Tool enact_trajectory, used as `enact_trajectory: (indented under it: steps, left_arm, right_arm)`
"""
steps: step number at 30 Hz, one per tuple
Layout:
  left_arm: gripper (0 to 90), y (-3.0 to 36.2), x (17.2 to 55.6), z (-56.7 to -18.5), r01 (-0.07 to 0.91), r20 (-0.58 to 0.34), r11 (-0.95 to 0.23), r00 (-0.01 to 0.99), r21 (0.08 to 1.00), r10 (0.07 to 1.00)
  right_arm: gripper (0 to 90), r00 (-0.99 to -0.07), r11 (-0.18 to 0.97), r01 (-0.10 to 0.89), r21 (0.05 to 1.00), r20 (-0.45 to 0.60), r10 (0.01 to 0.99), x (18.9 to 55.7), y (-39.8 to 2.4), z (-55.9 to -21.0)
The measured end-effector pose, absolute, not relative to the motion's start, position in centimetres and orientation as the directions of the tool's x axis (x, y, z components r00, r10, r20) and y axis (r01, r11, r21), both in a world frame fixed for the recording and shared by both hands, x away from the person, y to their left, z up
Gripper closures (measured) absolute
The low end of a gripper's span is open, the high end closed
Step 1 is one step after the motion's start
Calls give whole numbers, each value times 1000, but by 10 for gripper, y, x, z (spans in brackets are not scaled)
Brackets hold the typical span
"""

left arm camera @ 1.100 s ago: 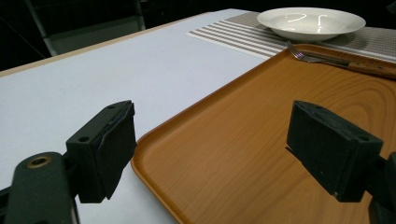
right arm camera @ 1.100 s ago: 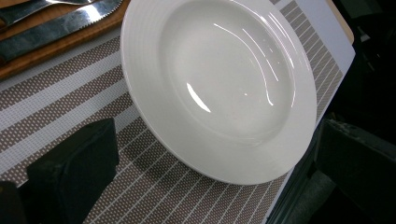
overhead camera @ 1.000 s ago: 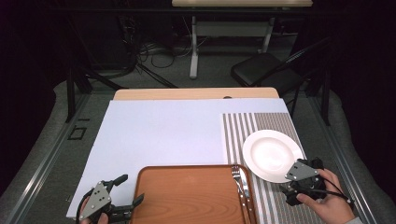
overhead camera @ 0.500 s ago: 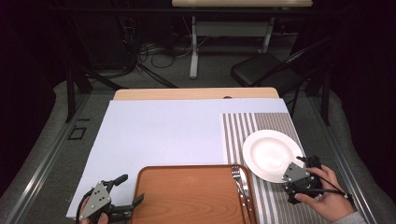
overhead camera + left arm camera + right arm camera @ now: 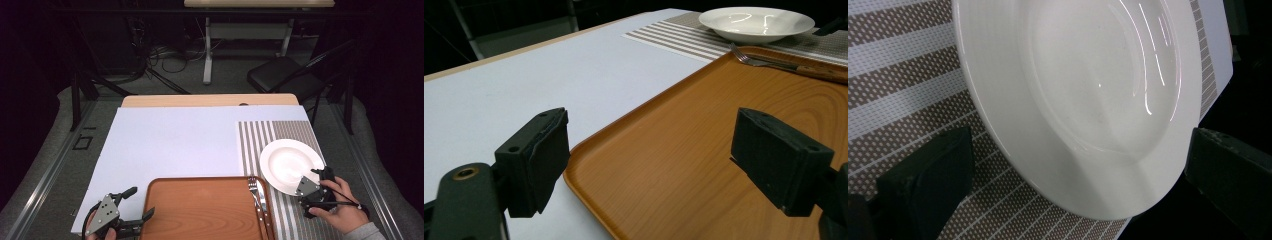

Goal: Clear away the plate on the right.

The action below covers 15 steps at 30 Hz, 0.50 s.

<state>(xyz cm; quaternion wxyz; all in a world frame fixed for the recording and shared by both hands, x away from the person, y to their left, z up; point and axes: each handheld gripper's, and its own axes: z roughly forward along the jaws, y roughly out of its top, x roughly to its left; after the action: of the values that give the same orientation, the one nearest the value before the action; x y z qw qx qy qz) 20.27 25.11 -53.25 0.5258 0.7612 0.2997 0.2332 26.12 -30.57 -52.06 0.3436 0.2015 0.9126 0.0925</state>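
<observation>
The right gripper (image 5: 314, 176) has crept in over the last second, sliding from beside the plate (image 5: 290, 165) up to its near edge, and now its jaws stand wide apart with the white rim between them in the right gripper view (image 5: 1083, 165), not yet closed on it. That reads as the start of a grab, with the squeeze to come. The plate sits on the striped placemat (image 5: 265, 135) at the right of the table, just beyond the tray's far right corner. Over on the left nothing has moved: the left gripper (image 5: 137, 205) hangs at the near left corner of the wooden tray (image 5: 200, 210), jaws spread wide and holding nothing, the tray's rim running between them. A fork (image 5: 257, 192) lies along the right side of the tray, close to the plate, so any swing of the plate toward the tray has to clear it. The white table cover (image 5: 170, 145) beyond is bare.
</observation>
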Motion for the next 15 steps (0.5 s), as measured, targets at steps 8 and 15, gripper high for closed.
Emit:
enact_trajectory:
  steps: [8, 15]
  left_arm:
    - [156, 251, 203, -533, 211, 38, -267, 714, 940, 699]
    - [156, 250, 204, -533, 211, 41, -270, 713, 940, 700]
  right_arm:
    - [3, -674, 907, 301, 295, -607, 422, 271, -303, -530]
    - [0, -663, 914, 297, 275, -630, 405, 279, -299, -534]
